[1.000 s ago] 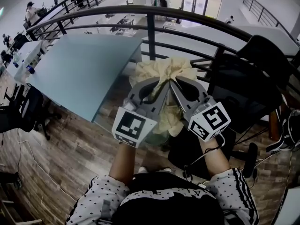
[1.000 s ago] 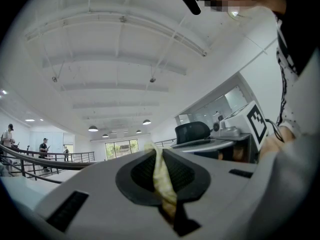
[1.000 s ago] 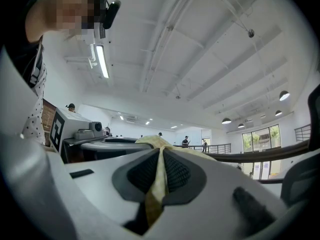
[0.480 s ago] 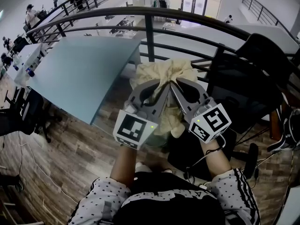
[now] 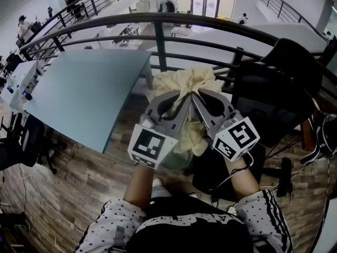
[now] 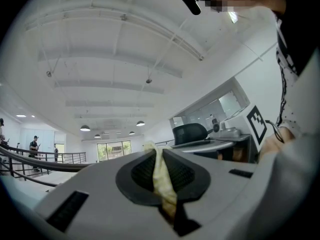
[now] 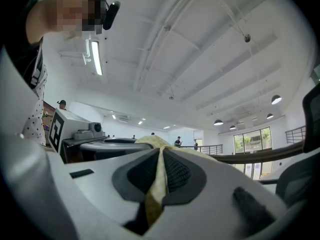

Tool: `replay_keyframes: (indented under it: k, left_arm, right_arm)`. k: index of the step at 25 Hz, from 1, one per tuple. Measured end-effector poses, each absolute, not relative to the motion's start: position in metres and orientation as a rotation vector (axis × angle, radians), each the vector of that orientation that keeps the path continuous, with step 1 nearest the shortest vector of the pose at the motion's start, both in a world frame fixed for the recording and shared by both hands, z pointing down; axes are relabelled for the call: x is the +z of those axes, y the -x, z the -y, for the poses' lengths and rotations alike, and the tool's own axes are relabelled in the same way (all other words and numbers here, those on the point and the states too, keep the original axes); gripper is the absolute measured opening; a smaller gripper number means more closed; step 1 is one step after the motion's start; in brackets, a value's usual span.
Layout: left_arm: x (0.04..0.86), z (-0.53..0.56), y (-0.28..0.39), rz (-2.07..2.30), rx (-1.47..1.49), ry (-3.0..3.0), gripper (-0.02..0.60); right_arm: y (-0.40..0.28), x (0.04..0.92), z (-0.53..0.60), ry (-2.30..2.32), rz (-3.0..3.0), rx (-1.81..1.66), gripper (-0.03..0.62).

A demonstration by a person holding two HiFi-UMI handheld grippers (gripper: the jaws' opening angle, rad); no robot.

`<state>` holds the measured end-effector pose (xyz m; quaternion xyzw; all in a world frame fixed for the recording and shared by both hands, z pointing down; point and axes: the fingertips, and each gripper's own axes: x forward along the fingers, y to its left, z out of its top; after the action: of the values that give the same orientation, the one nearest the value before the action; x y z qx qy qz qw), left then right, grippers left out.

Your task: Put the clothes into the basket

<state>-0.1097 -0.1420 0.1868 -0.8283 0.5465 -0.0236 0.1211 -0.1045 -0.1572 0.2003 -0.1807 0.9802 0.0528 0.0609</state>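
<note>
Jaws of left gripper (image 5: 181, 101) clamped on a fold of pale yellow cloth (image 5: 185, 80); right gripper (image 5: 197, 100) jaws pinch the same cloth. Tips nearly meet, both pointing roughly level. Cloth bunches above the tips and hangs below between the grippers, held in the air before a dark railing (image 5: 160, 41), beside a light blue table (image 5: 84, 88).
</note>
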Motion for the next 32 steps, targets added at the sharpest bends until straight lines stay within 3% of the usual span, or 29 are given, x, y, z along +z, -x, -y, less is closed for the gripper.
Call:
replay_keyframes:
  k: [32]
  left_arm:
    - [0.209,0.155,0.187,-1.442,-0.06,2.548,0.032]
  right_arm:
    - [0.18,0.223,0.169,0.756,-2.974,0.128,0.037]
